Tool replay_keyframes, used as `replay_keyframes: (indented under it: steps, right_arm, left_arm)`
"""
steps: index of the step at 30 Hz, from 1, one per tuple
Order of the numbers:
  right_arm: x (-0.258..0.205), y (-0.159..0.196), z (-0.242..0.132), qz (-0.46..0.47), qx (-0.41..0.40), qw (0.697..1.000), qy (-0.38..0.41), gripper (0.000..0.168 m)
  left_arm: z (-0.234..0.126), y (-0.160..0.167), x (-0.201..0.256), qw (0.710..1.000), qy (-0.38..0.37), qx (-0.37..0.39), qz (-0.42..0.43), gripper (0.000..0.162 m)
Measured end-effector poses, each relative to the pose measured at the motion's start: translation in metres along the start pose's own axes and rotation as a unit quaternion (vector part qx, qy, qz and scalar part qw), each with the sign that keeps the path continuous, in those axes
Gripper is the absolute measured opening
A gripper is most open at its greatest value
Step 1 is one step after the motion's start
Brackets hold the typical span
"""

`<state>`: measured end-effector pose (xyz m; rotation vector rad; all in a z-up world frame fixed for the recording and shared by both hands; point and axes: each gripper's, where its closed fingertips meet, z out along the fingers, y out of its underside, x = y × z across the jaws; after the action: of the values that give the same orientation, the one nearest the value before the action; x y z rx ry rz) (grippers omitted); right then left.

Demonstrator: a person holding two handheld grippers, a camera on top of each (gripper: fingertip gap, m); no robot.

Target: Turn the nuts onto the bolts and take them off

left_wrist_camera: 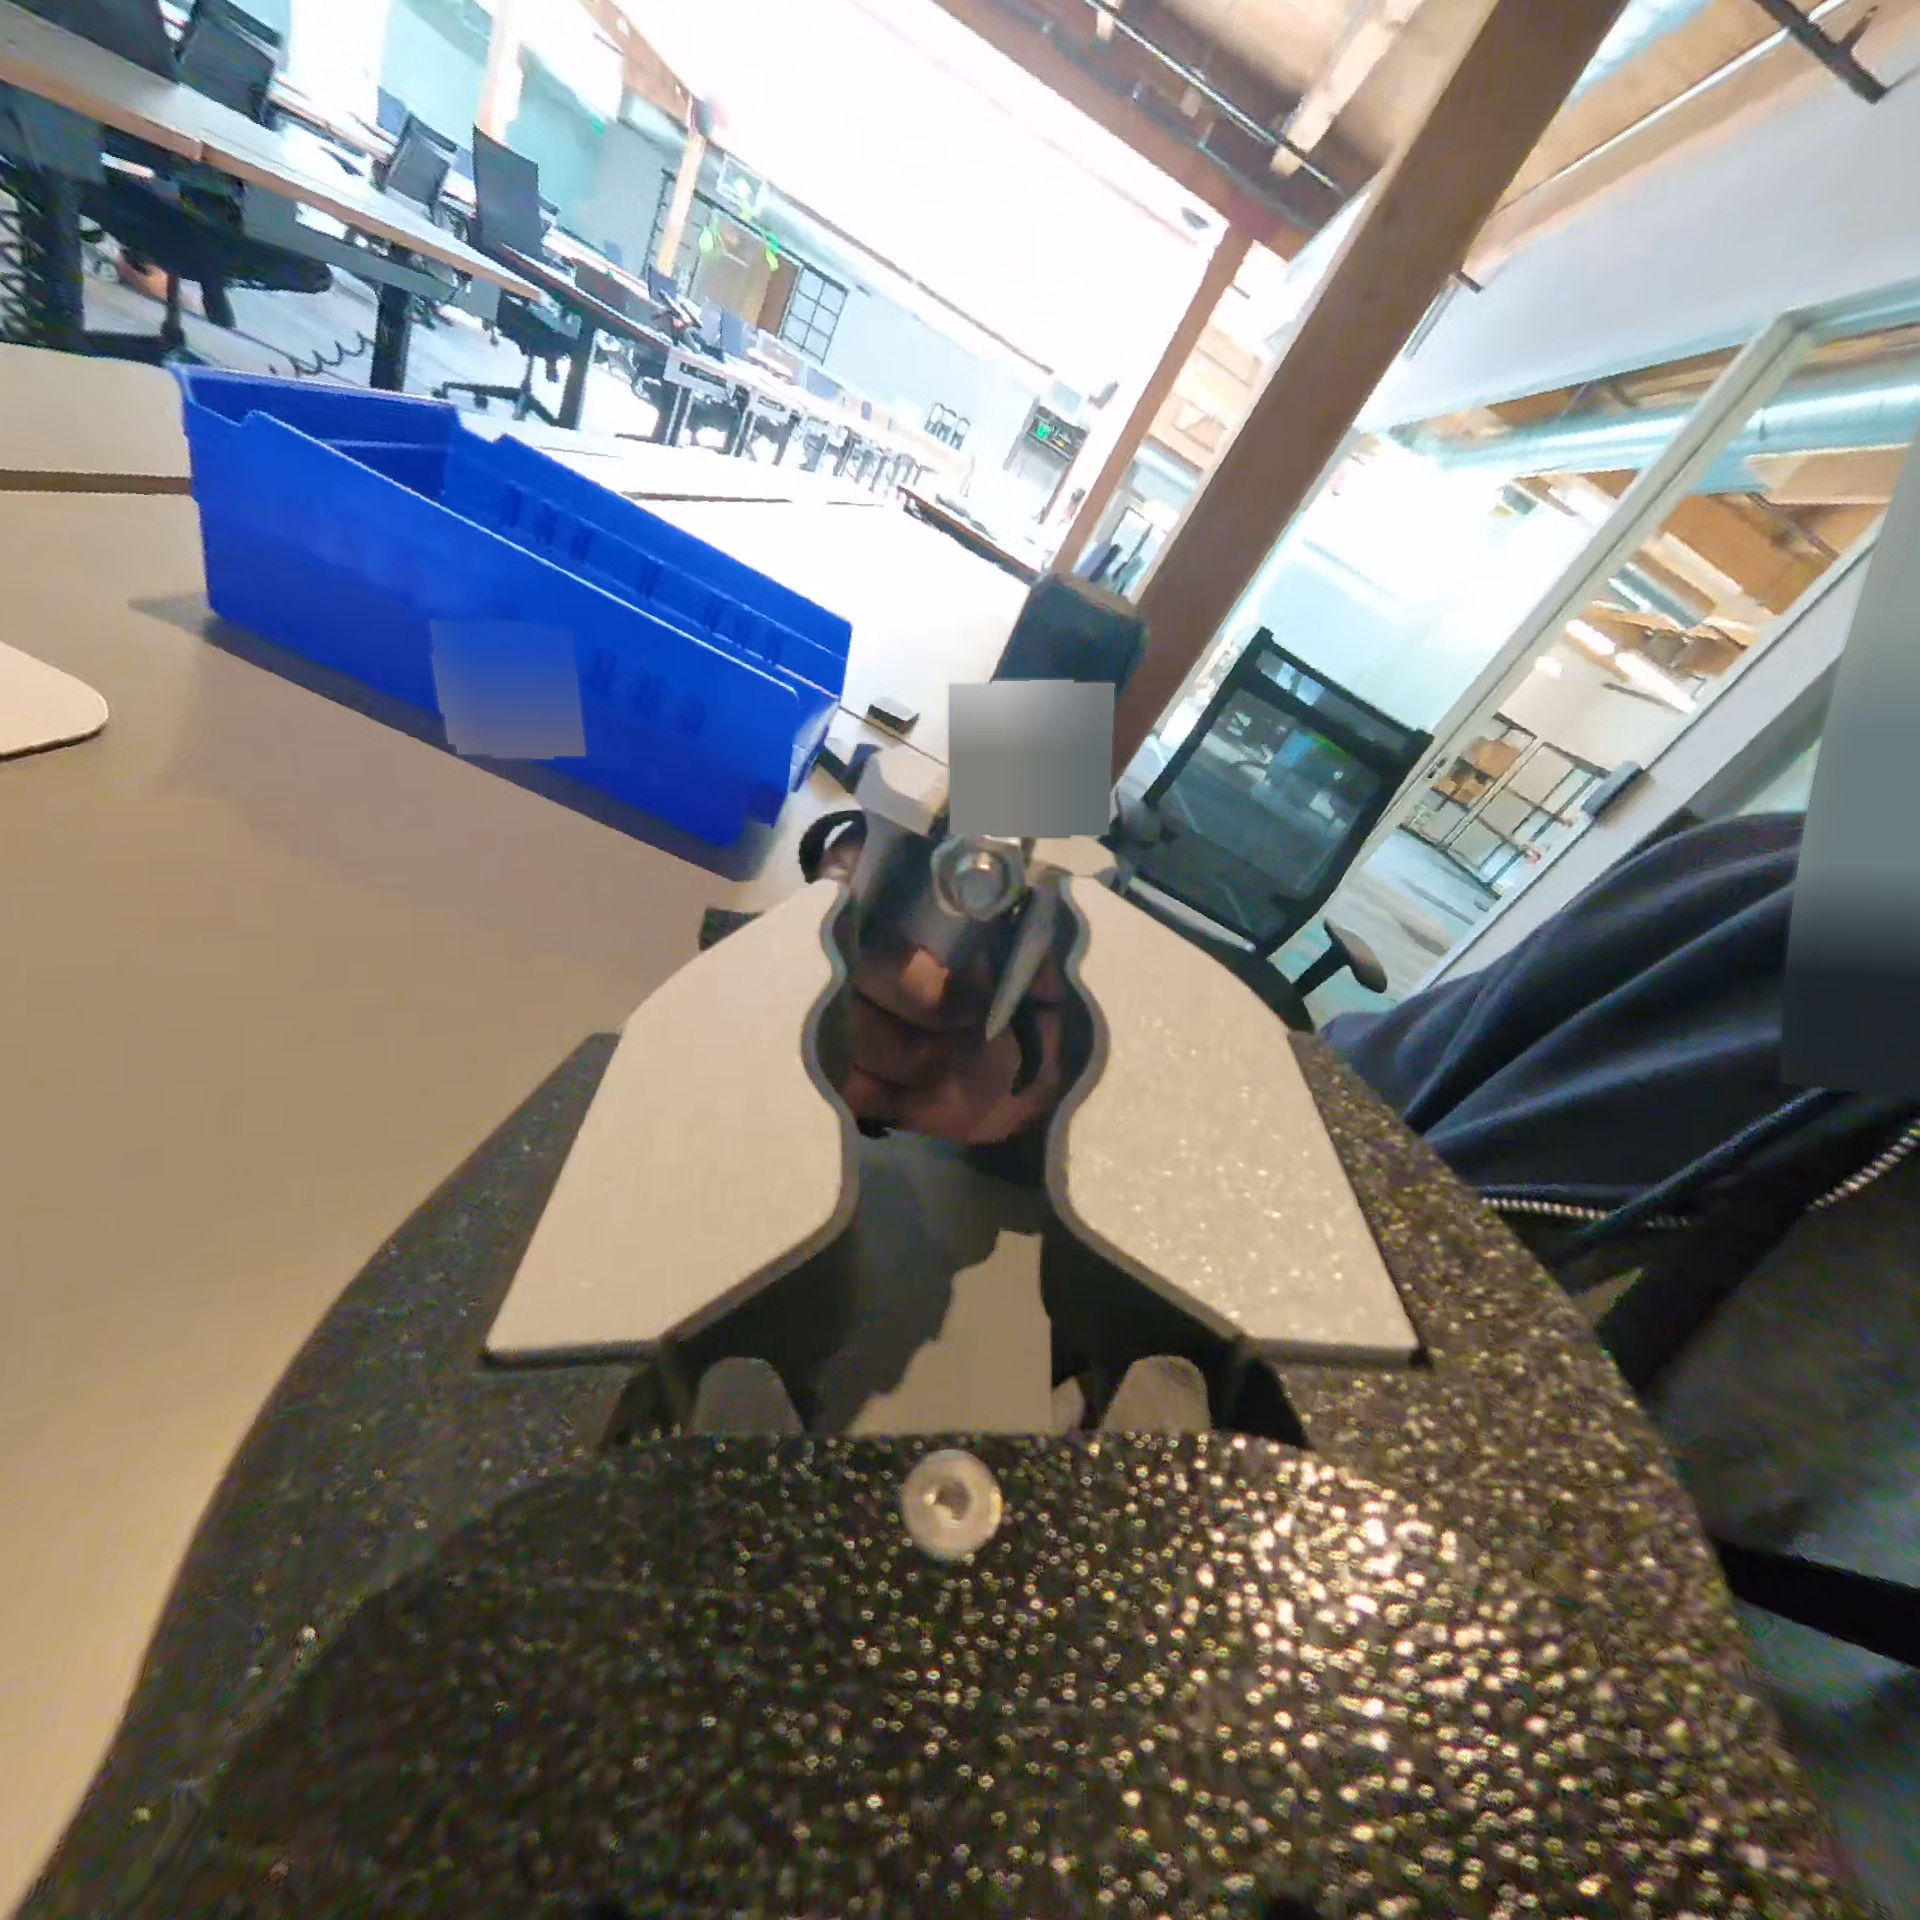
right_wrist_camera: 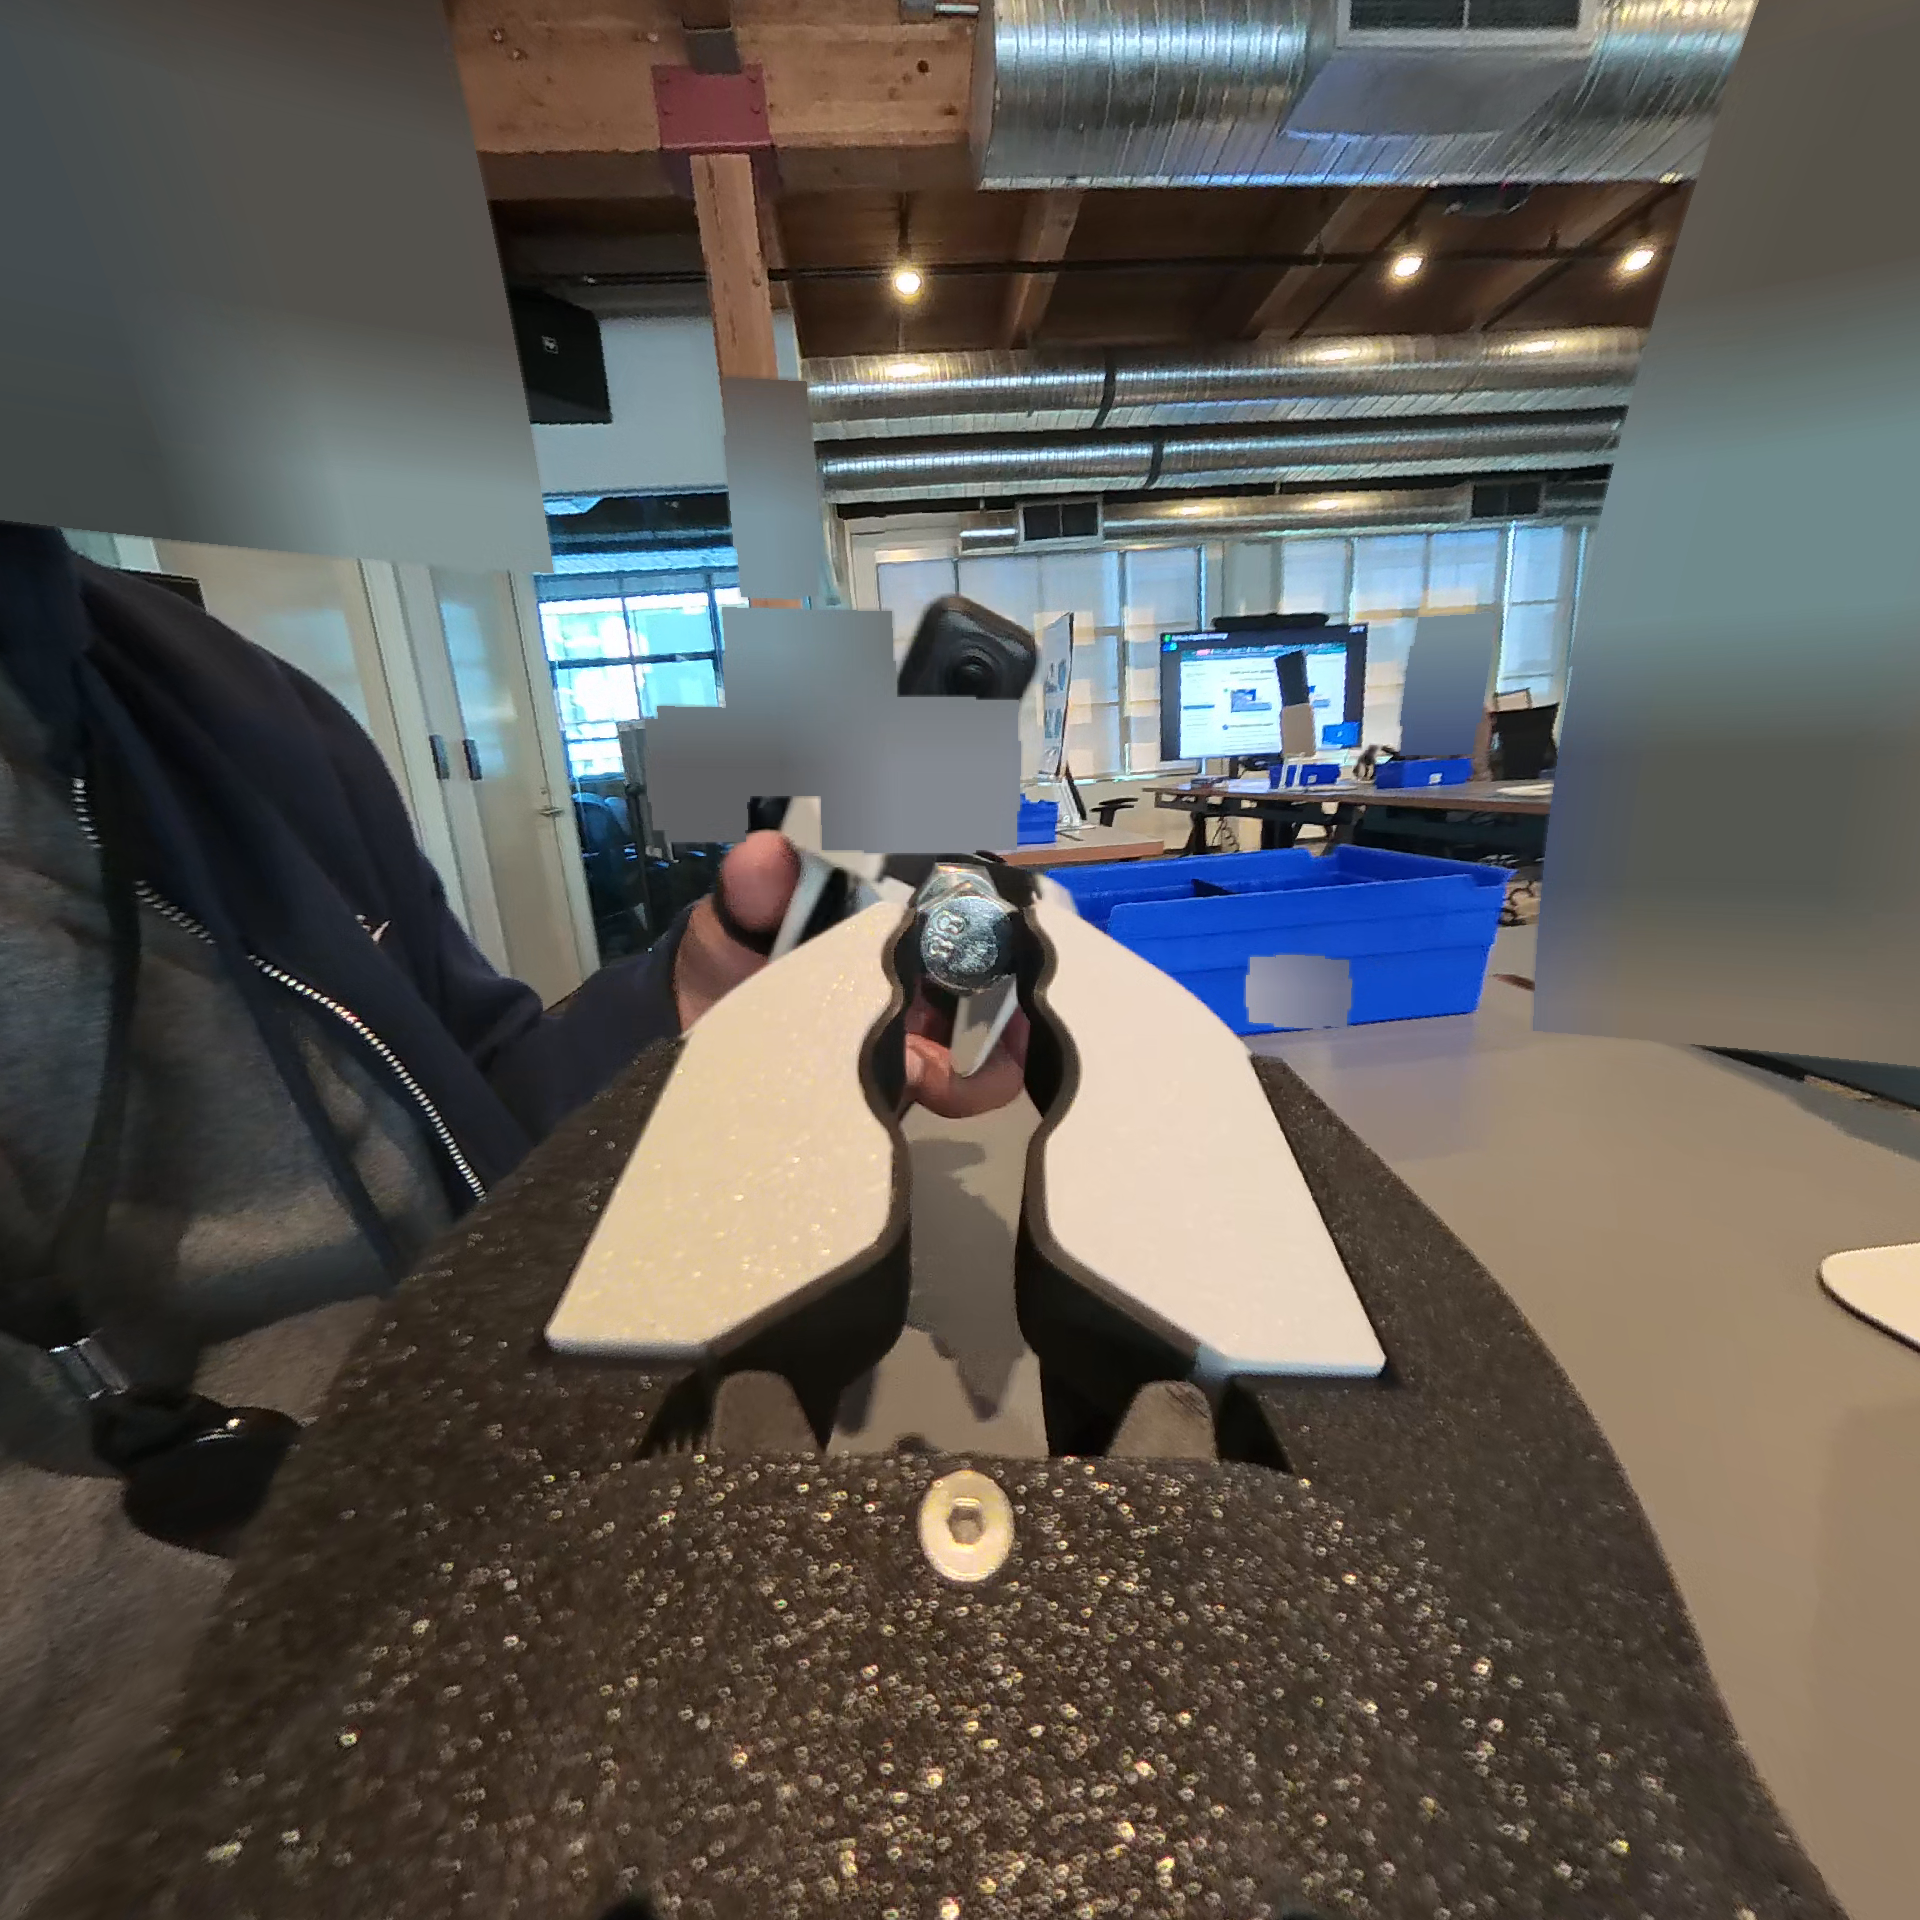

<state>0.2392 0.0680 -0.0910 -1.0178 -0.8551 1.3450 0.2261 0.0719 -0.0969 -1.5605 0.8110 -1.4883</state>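
My two grippers face each other above the table edge. My right gripper [right_wrist_camera: 964, 920] is shut on the hex head of a silver bolt [right_wrist_camera: 961, 945]. In the left wrist view the bolt's threaded end shows with a silver nut [left_wrist_camera: 975, 888] on it. My left gripper [left_wrist_camera: 956, 899] stands around the nut with its jaws wider apart than the nut, so it looks open. The right gripper's fingers [left_wrist_camera: 1010, 971] flank the nut from behind. One of the left gripper's fingers [right_wrist_camera: 821, 899] shows beyond the bolt head.
A blue plastic bin [left_wrist_camera: 499, 582] [right_wrist_camera: 1299, 935] stands on the grey table [left_wrist_camera: 260, 987] [right_wrist_camera: 1455, 1143]. A white pad [left_wrist_camera: 42, 707] [right_wrist_camera: 1870, 1288] lies near the edge. A person's dark jacket [left_wrist_camera: 1610, 1039] [right_wrist_camera: 208, 935] and hands [left_wrist_camera: 935, 1070] [right_wrist_camera: 748, 894] are close. An office chair [left_wrist_camera: 1278, 790] stands behind. Left and right tips are no more than a few centimetres apart.
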Motion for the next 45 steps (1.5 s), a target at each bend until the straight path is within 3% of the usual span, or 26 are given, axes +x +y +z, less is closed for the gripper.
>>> replay_keyframes:
  steps: [4, 15, 23, 26, 29, 33, 35, 36, 38, 41, 45]
  right_arm:
    - [0.001, -0.001, -0.002, -0.025, 0.003, 1.0, 0.005, 0.017]
    - [-0.003, 0.0, 0.004, -0.052, -0.012, 0.999, 0.002, 0.017]
    - [-0.008, 0.002, 0.007, -0.05, -0.017, 0.999, -0.004, 0.017]
    - [-0.008, 0.002, 0.007, -0.04, -0.013, 0.999, -0.006, 0.017]
    - [-0.009, 0.001, 0.007, -0.027, -0.006, 1.0, -0.013, 0.017]
    - [-0.009, 0.0, 0.007, -0.006, 0.007, 1.0, -0.02, 0.017]
    - [-0.007, -0.001, 0.007, -0.005, 0.01, 1.0, -0.016, 0.017]
    - [-0.007, -0.001, 0.006, -0.005, 0.012, 1.0, -0.016, 0.017]
    - [-0.007, -0.002, 0.006, -0.008, 0.012, 1.0, -0.014, 0.017]
    - [-0.007, -0.002, 0.006, -0.01, 0.011, 1.0, -0.012, 0.017]
    - [-0.006, -0.001, 0.006, -0.014, 0.009, 1.0, -0.007, 0.017]
  left_arm:
    - [0.001, 0.008, -0.002, 0.999, -0.031, -0.035, 0.015, 0.038]
    - [0.004, 0.004, 0.009, 0.999, 0.02, -0.01, -0.028, 0.038]
    - [0.007, 0.005, 0.012, 0.999, 0.017, -0.011, 0.027, 0.017]
    - [0.007, 0.005, 0.012, 0.996, 0.003, -0.012, 0.089, 0.017]
    - [0.006, 0.004, 0.013, 0.978, -0.021, -0.013, 0.206, 0.017]
    - [0.007, 0.003, 0.011, 0.903, -0.073, -0.002, 0.422, 0.017]
    - [0.006, 0.0, 0.009, 0.869, -0.108, 0.02, 0.483, 0.019]
    - [0.006, -0.001, 0.008, 0.872, -0.115, 0.026, 0.475, 0.025]
    - [0.007, -0.002, 0.01, 0.909, -0.086, 0.034, 0.405, 0.037]
    - [0.005, -0.004, 0.013, 0.959, -0.029, 0.039, 0.279, 0.038]
    - [0.002, -0.004, 0.009, 0.986, -0.004, 0.019, 0.165, 0.03]
